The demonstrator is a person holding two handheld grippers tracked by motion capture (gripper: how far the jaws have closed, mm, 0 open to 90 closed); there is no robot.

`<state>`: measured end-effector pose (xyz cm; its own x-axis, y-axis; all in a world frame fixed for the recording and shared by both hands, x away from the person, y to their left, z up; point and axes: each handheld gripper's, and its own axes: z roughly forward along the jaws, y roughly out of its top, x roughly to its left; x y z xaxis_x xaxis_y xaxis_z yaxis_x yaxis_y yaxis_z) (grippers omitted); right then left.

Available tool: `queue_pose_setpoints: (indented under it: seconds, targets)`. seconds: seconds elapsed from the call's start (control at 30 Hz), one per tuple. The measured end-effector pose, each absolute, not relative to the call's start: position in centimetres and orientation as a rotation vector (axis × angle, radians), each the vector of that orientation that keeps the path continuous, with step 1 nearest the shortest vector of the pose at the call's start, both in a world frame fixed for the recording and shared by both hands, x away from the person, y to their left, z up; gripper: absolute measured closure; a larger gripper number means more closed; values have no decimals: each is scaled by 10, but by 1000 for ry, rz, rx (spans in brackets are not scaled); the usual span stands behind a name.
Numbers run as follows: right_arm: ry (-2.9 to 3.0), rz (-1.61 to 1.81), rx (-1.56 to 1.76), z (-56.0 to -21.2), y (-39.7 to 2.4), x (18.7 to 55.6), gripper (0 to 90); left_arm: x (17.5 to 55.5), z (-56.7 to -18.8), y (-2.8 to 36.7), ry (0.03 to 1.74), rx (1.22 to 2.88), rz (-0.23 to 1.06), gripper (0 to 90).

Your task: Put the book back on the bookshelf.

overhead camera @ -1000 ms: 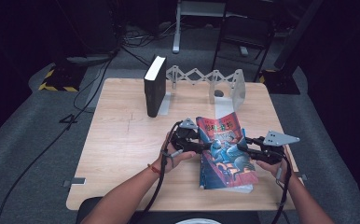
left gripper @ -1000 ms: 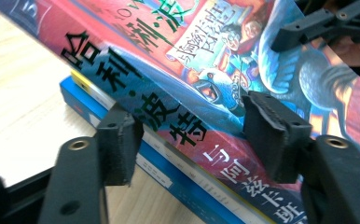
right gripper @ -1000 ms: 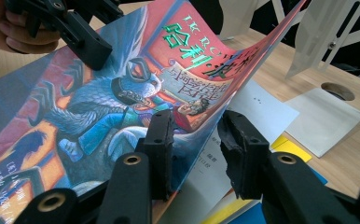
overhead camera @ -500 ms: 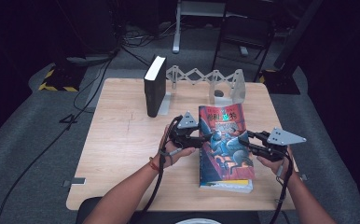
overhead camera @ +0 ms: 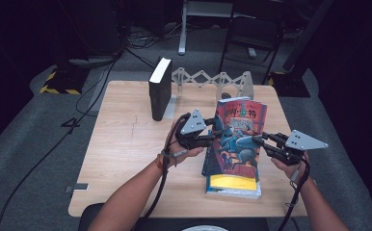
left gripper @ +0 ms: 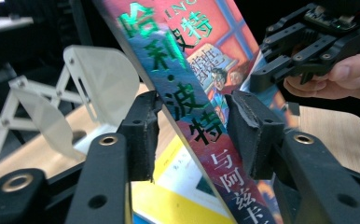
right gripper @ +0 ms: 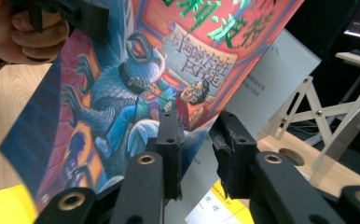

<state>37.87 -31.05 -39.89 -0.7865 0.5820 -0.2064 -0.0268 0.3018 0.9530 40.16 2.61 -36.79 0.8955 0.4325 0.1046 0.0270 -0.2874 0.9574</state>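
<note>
The book (overhead camera: 237,139) sat tilted up over a yellow book (overhead camera: 232,183), between both grippers: left gripper (overhead camera: 212,140) pinching its spine, right gripper (overhead camera: 257,140) closing on its open edge.

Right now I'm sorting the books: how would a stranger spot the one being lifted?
On the wooden table, look to the near right side, between the two hand-held grippers. The lifted book is tilted up over a yellow book; unlike the upright black book, its red-and-blue illustrated cover bears green Chinese lettering.

High view overhead; claw views close, sharing book (overhead camera: 236,139).
</note>
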Motion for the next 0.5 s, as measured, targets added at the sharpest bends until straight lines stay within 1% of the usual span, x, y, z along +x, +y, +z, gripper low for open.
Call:
queue_pose_setpoints:
  seconds: [0.13,0.3,0.4,0.5]
  targets:
    - [2042,1534,472,-398,-312,375,776,402,-376,35,353,1803,384,572]
    - [2049,1557,404,-397,-310,364,822,399,-380,45,354,1810,343,567]
    - [2046,1552,380,-398,-310,359,837,404,-378,43,375,1814,301,563]
    - [2041,1539,395,-397,-311,362,839,407,-374,39,381,1818,319,568]
